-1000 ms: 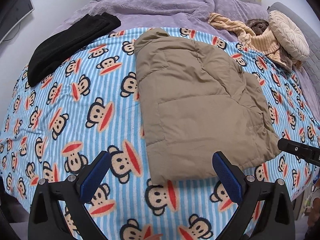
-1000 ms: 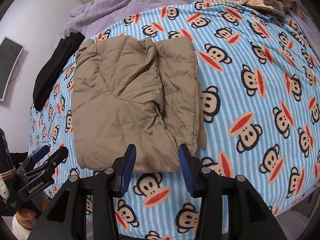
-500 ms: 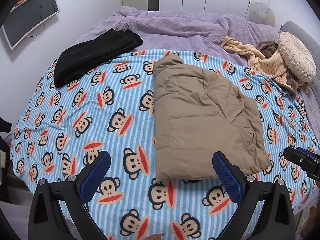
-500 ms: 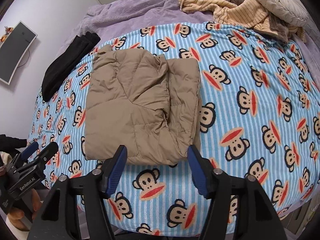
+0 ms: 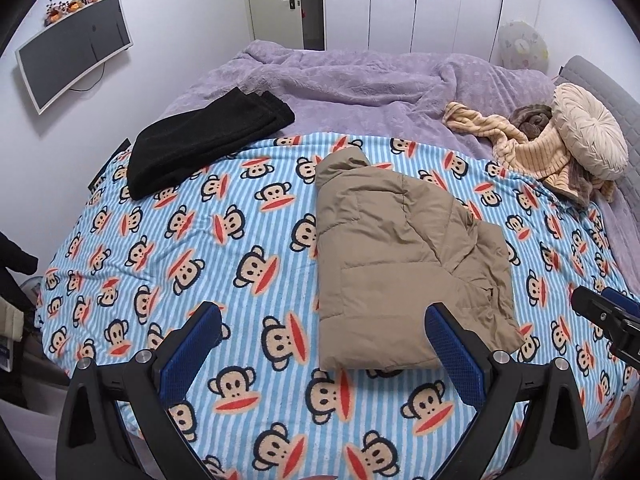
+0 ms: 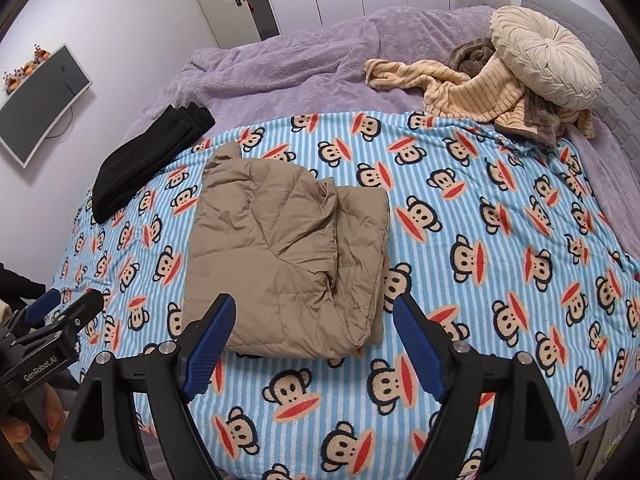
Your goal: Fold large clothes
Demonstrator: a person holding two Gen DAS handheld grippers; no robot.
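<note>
A tan puffer jacket lies folded into a rough rectangle on the blue striped monkey-print blanket. My left gripper hangs above the blanket's near edge, open, nothing between its blue pads. My right gripper is above the jacket's near edge, well clear of it; its jaws are opening and hold nothing. Each gripper shows at the edge of the other's view: the right gripper at the far right of the left wrist view, the left gripper at the lower left of the right wrist view, with a hand under it.
A folded black garment lies at the blanket's far left. Beyond are a purple bedspread, a heap of cream striped clothes and a round cream cushion. A wall screen hangs left; a door stands behind.
Both grippers have risen and drawn back from the bed, so the jacket looks smaller and the room shows. The right gripper's jaws have spread wider. The jacket lies still.
</note>
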